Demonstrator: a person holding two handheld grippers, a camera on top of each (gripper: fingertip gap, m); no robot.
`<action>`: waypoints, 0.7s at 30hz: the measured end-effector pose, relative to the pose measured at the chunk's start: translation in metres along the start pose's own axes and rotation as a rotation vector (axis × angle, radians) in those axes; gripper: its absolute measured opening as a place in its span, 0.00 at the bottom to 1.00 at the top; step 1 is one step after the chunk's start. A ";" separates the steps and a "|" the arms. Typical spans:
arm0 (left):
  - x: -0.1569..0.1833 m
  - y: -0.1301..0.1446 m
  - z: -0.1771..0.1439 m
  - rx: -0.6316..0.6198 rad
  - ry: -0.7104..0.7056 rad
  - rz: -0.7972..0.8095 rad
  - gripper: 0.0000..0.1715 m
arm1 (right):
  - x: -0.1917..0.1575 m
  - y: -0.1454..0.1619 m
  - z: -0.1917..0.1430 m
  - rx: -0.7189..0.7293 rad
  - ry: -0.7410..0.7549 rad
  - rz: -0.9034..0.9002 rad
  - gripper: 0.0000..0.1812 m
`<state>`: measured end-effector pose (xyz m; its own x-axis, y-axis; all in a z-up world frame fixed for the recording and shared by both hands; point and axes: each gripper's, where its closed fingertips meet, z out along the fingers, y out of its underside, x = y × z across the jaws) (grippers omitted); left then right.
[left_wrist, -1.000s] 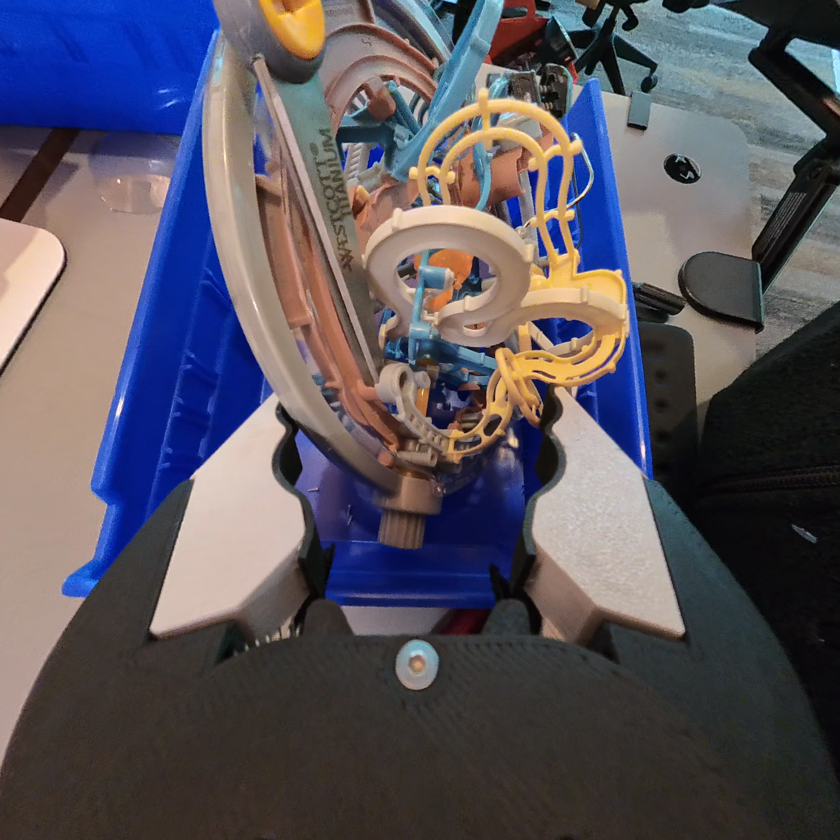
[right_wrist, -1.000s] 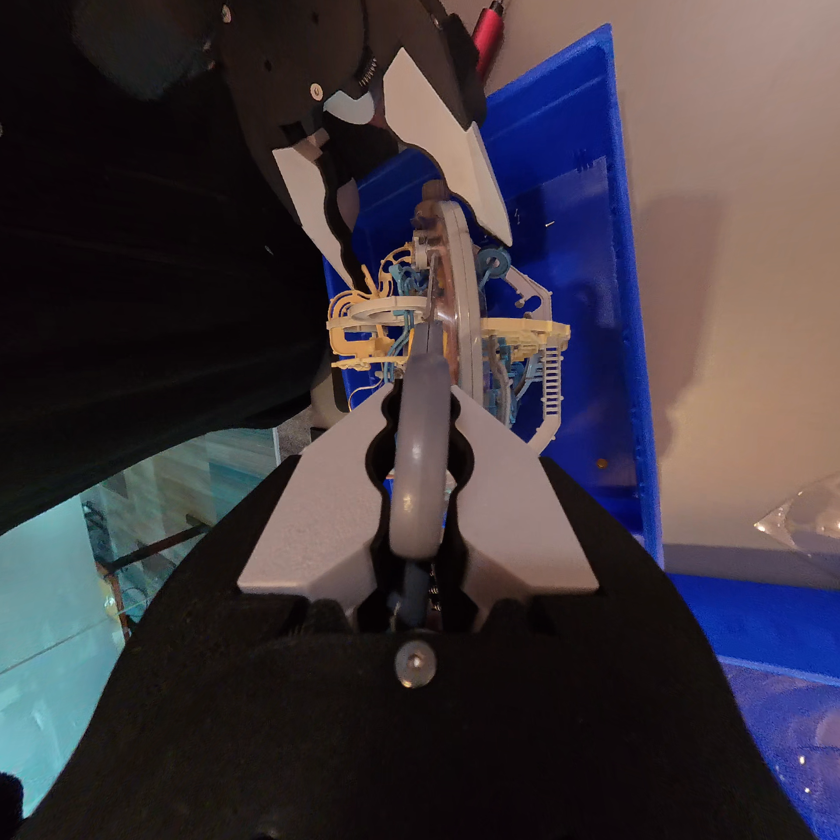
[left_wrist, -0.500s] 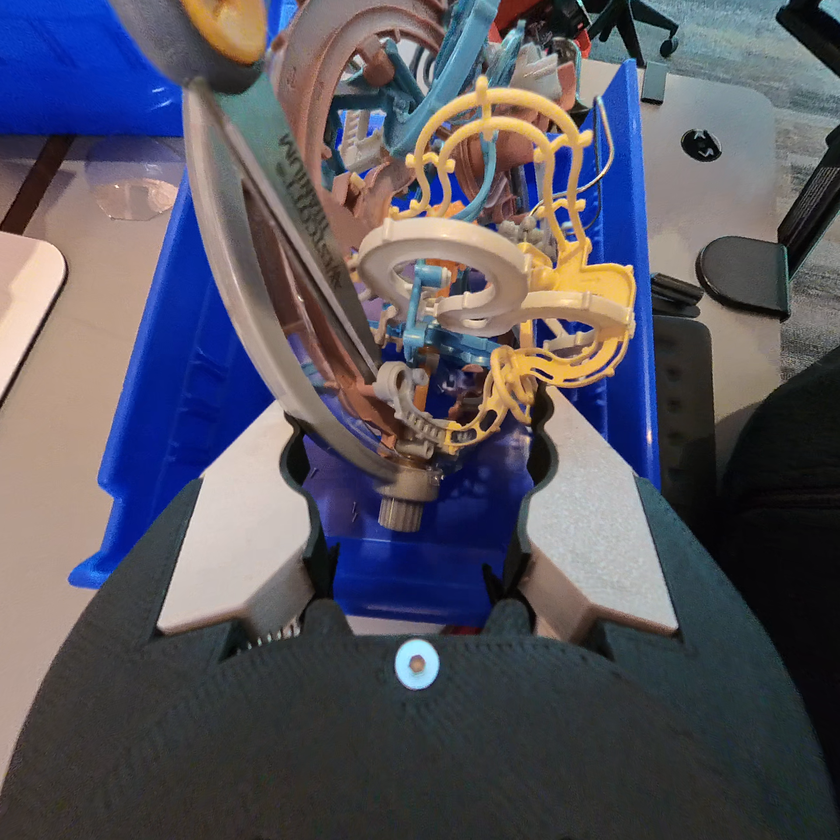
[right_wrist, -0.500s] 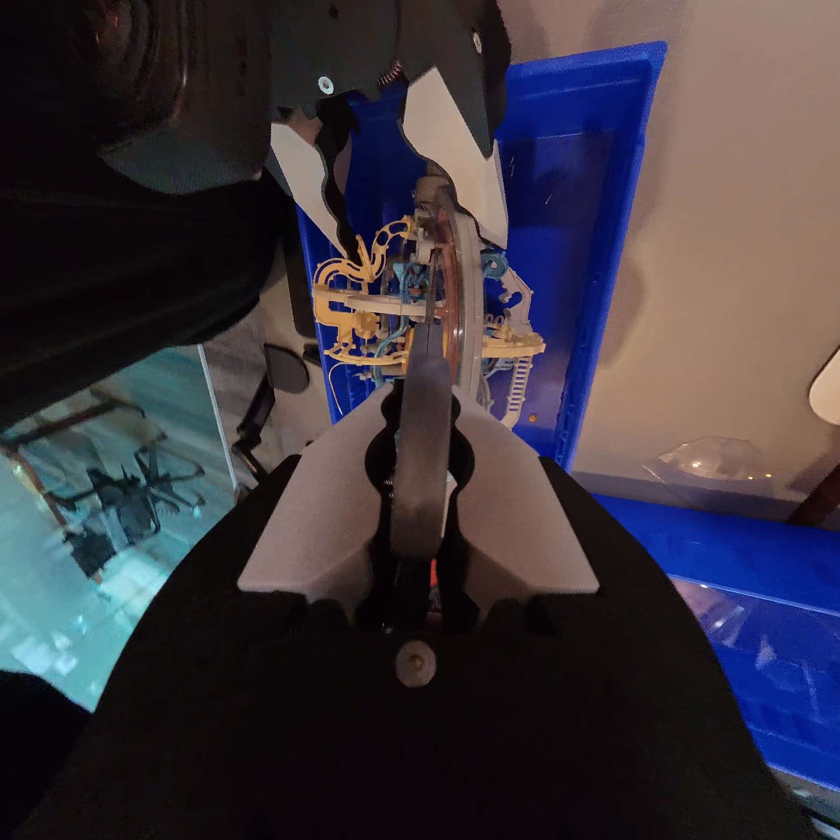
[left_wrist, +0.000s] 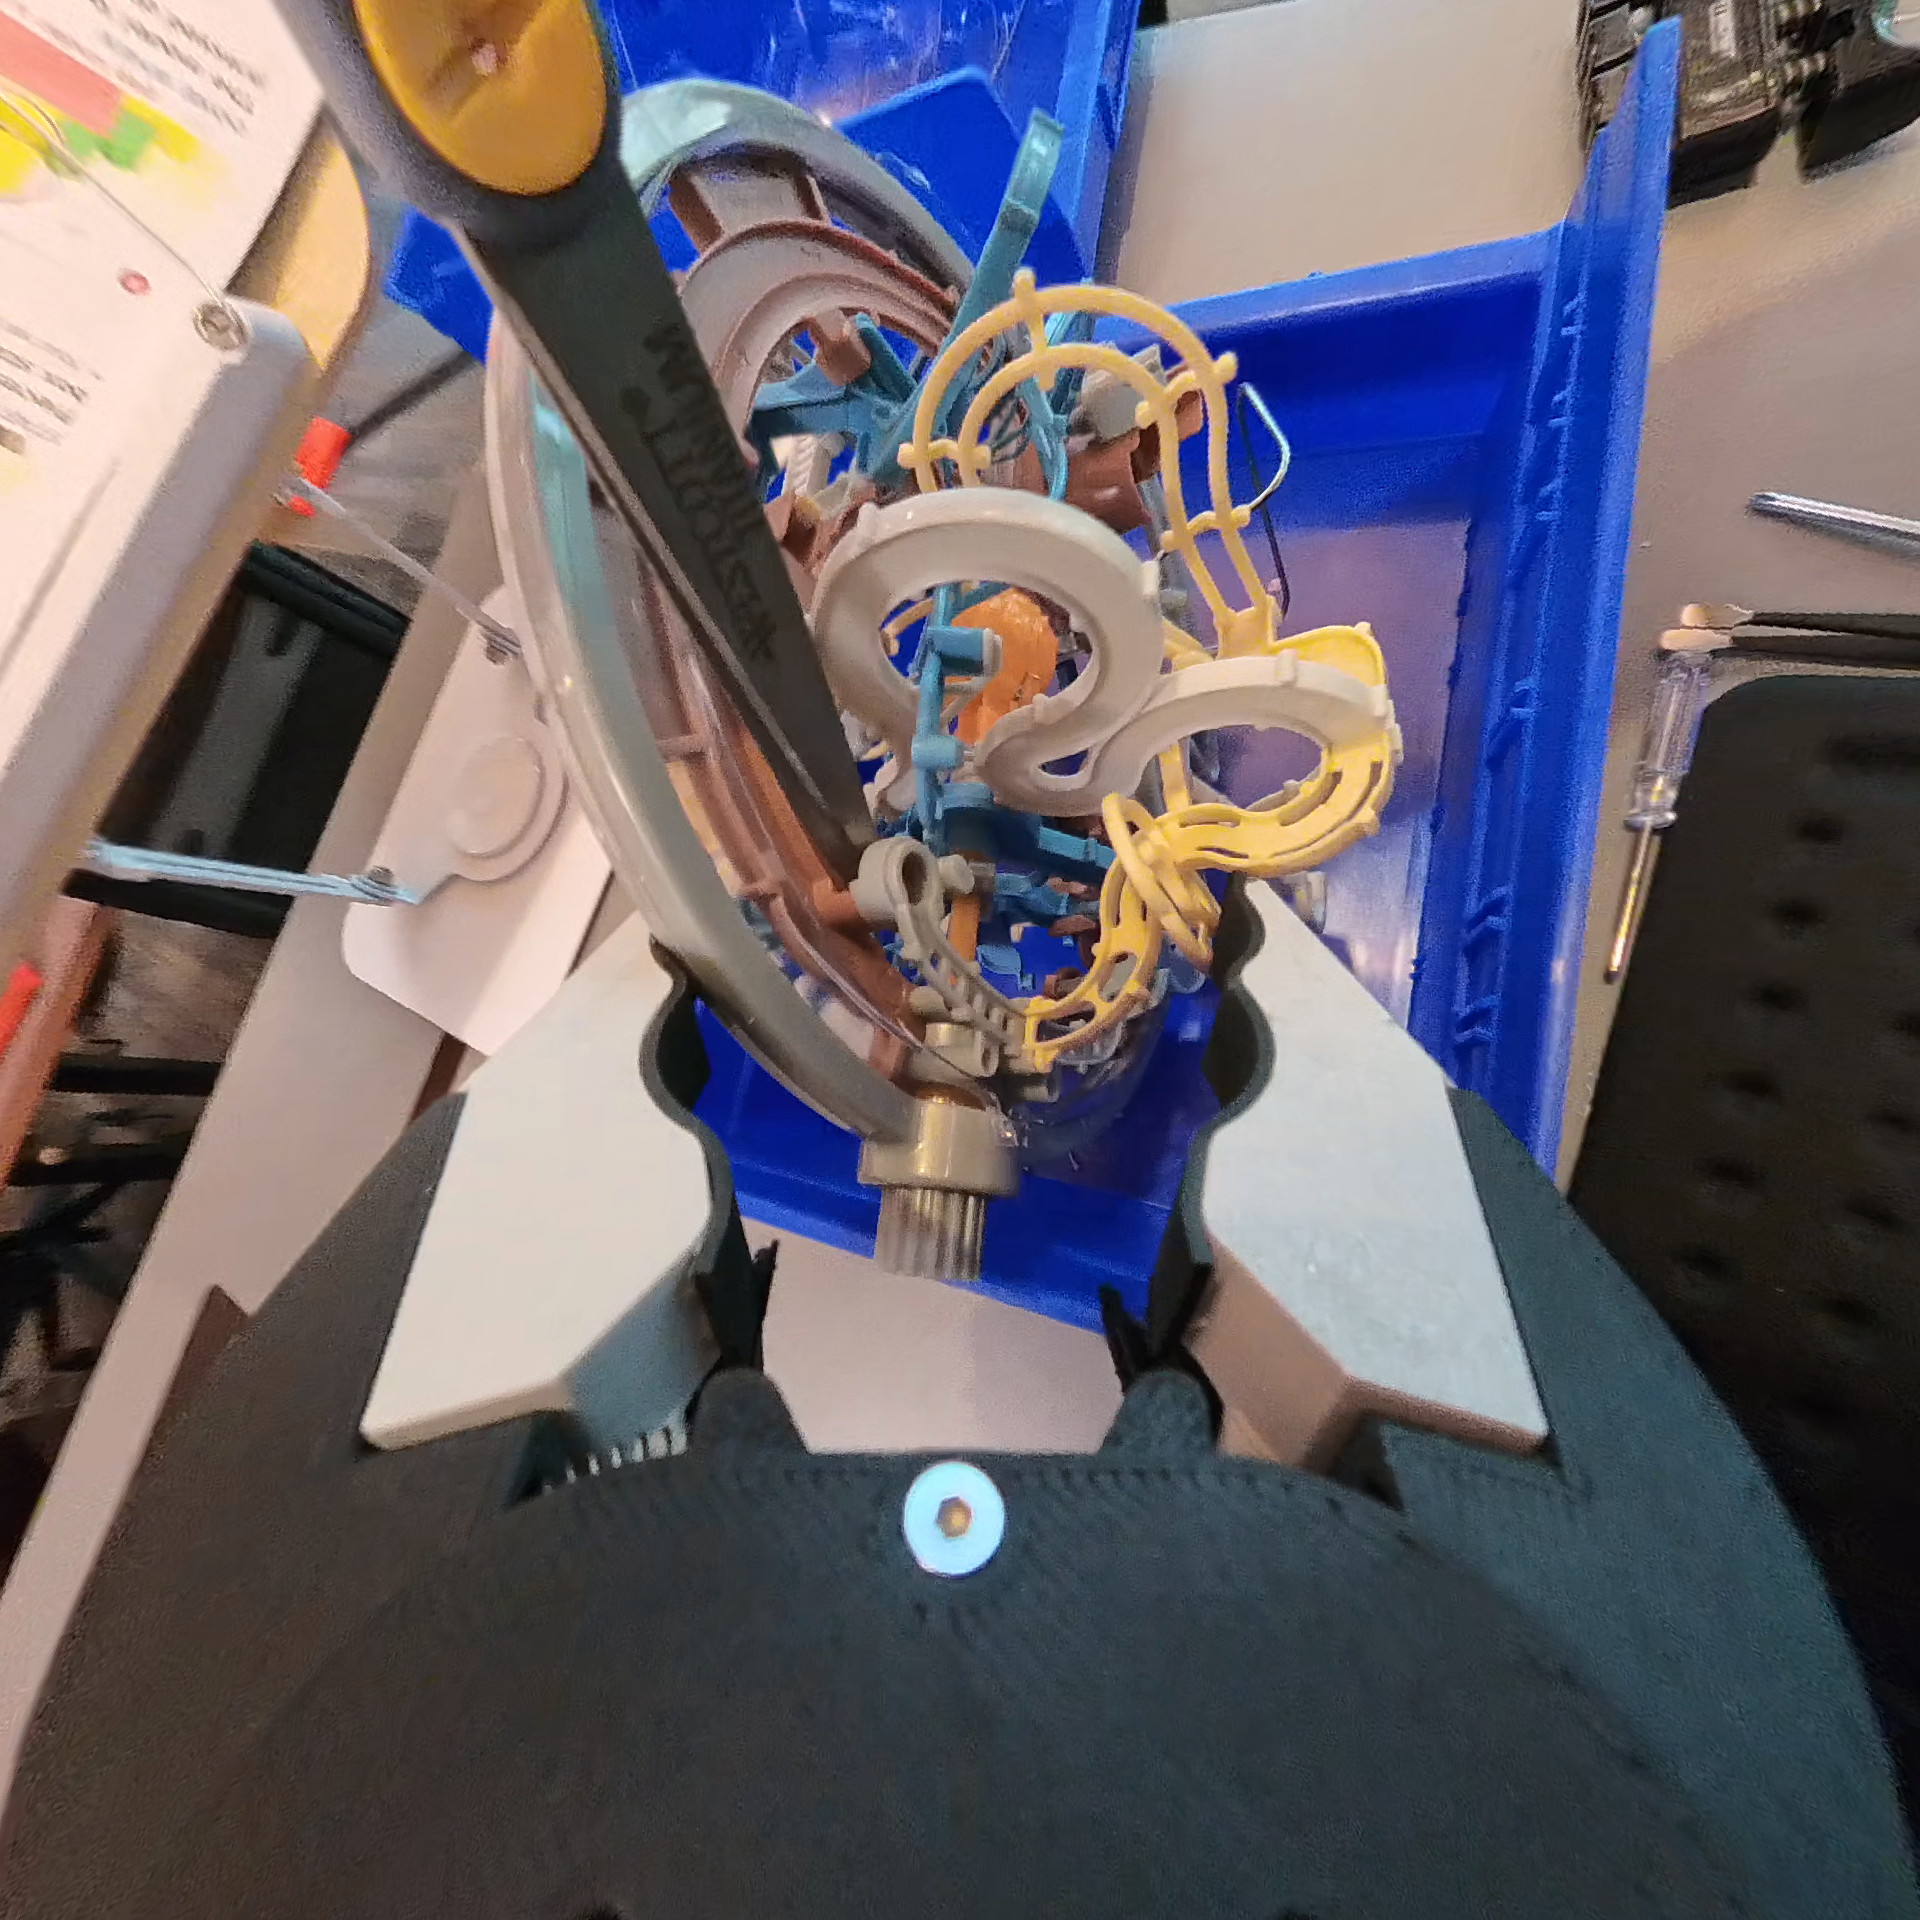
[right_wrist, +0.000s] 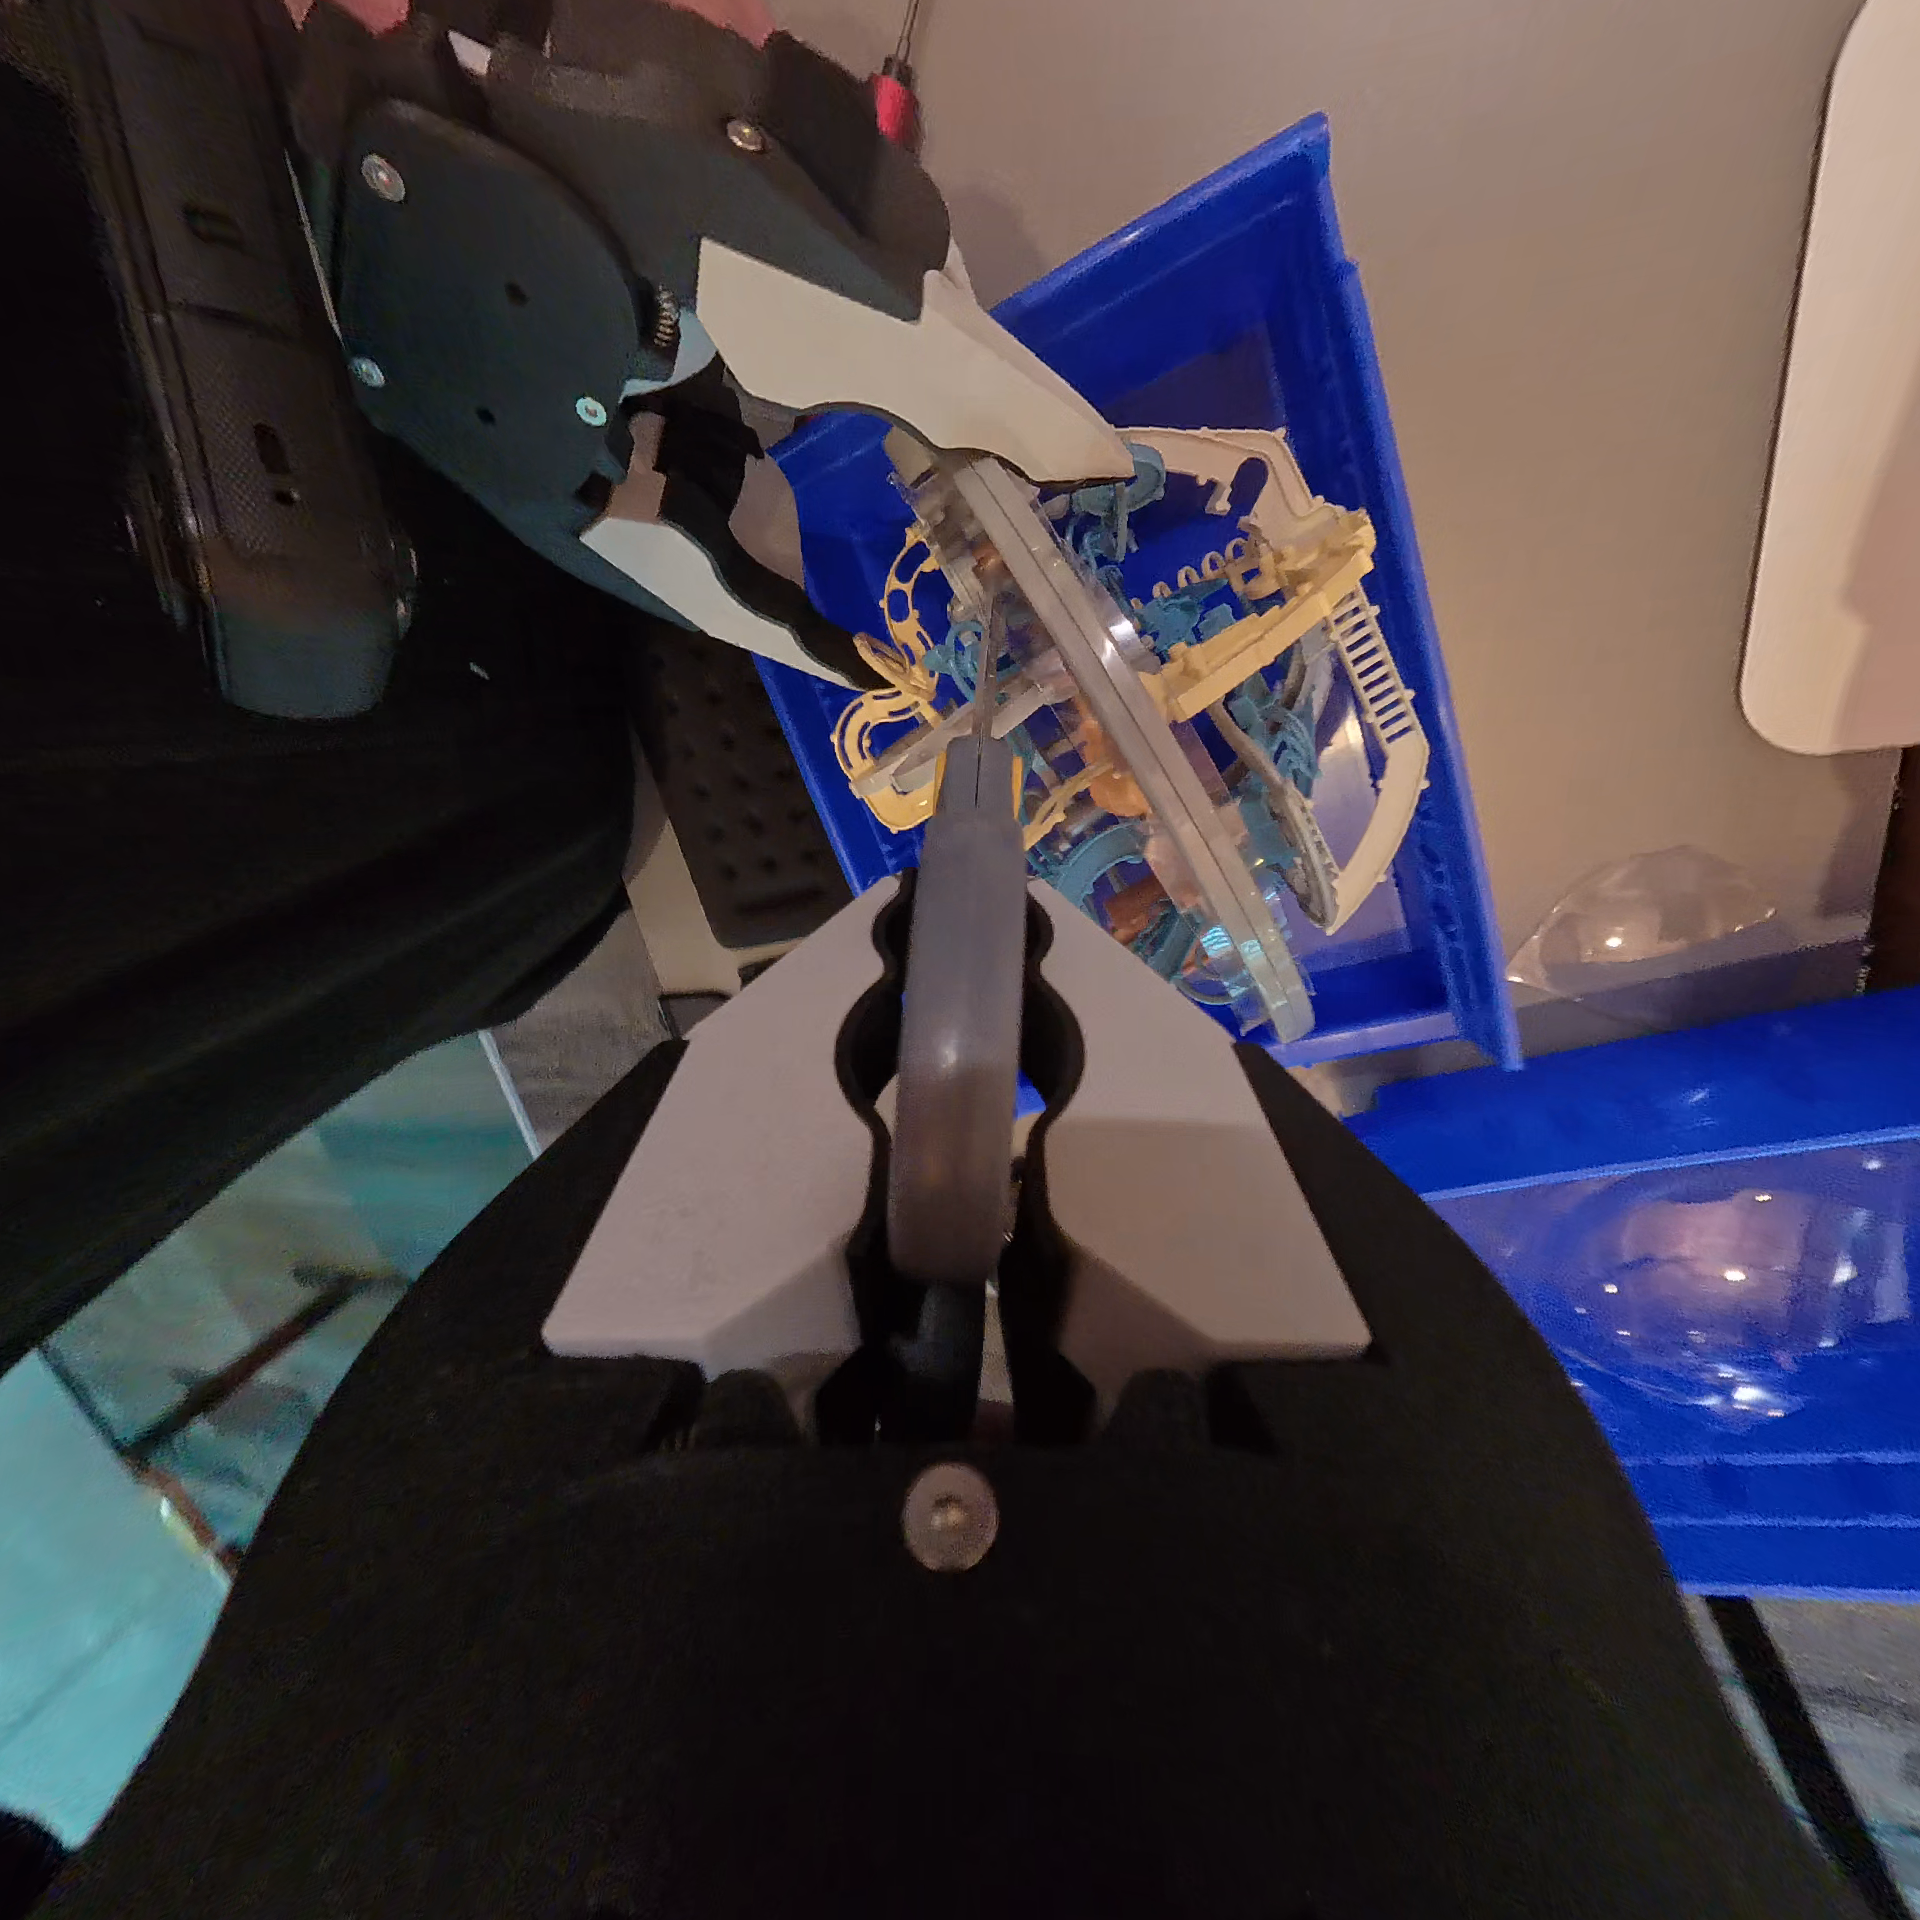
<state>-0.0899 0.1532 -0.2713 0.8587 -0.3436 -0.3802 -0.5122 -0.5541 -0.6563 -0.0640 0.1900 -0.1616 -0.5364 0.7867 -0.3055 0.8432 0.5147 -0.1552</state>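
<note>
The left tongs (left_wrist: 951, 997) stand wide apart around the lower end of a plastic maze toy (left_wrist: 997, 665): a grey equator ring with a clear disc, brown ribs and a tangle of thin cream, yellow, blue and orange tracks, ending in a small ribbed grey knob (left_wrist: 930, 1195) that points back toward the tongs' body. Seen from the right wrist view, the left tongs' pale fingers (right_wrist: 914, 384) touch the toy on both sides, one on the ring's rim, the other on a yellow loop, so it looks held between them. The toy hangs above an open blue plastic bin (left_wrist: 1486, 644) on the pale desk (left_wrist: 1320, 156), its ring tilted, long axis running from the knob up and away. The right tongs (right_wrist: 961, 997) are closed narrow on the smooth grey handle of a pair of scissors (right_wrist: 951, 1081); its dark blade (left_wrist: 717, 582) slants down into the tracks beside the ring, tip toward the knob. A clear dome (right_wrist: 1704, 1309) lies in a second blue bin (right_wrist: 1766, 1507) nearby. Small screwdrivers (left_wrist: 1652, 800) rest on the desk.
</note>
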 end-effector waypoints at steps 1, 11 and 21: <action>0.002 -0.001 -0.001 0.002 -0.028 0.031 0.56 | -0.005 0.005 0.002 0.032 0.011 0.029 0.08; 0.035 -0.026 0.000 0.122 -0.120 0.274 0.57 | -0.037 0.056 0.012 0.238 -0.031 0.236 0.08; 0.048 -0.029 0.002 0.204 -0.126 0.376 0.57 | -0.045 0.074 0.027 0.319 -0.031 0.290 0.08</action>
<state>-0.0336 0.1549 -0.2718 0.6147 -0.3905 -0.6853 -0.7868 -0.2432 -0.5672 0.0233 0.1833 -0.1843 -0.2782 0.8703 -0.4063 0.9303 0.1389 -0.3395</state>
